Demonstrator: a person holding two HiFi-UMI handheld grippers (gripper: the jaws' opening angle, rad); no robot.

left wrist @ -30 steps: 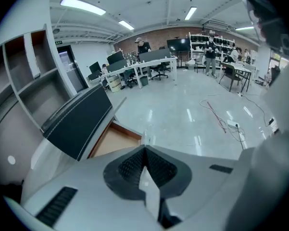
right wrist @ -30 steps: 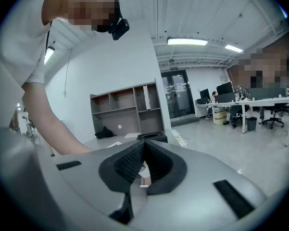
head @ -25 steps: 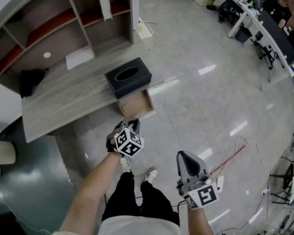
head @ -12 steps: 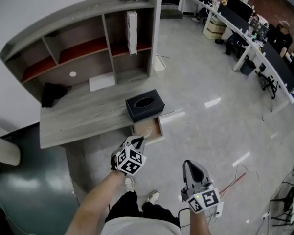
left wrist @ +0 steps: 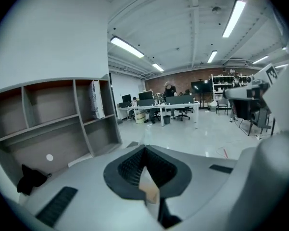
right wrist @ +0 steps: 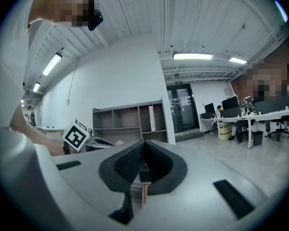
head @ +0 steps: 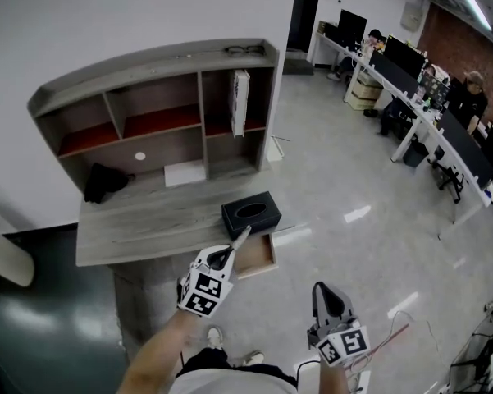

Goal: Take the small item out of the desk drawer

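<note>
The left gripper (head: 239, 240) has risen clear of the open drawer (head: 261, 259), now below and just beyond its fingers, which pinch the small item (left wrist: 148, 189), a pale slip, so the removal looks done. The right gripper (head: 327, 292) has its fingers pressed together, empty. What the item is stays unclear, and the left fingers hide part of the drawer

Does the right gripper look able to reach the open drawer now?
Probably yes: the drawer stands open toward the right gripper with only bare floor between; the left gripper, shut on a small item, hangs at its other side.
</note>
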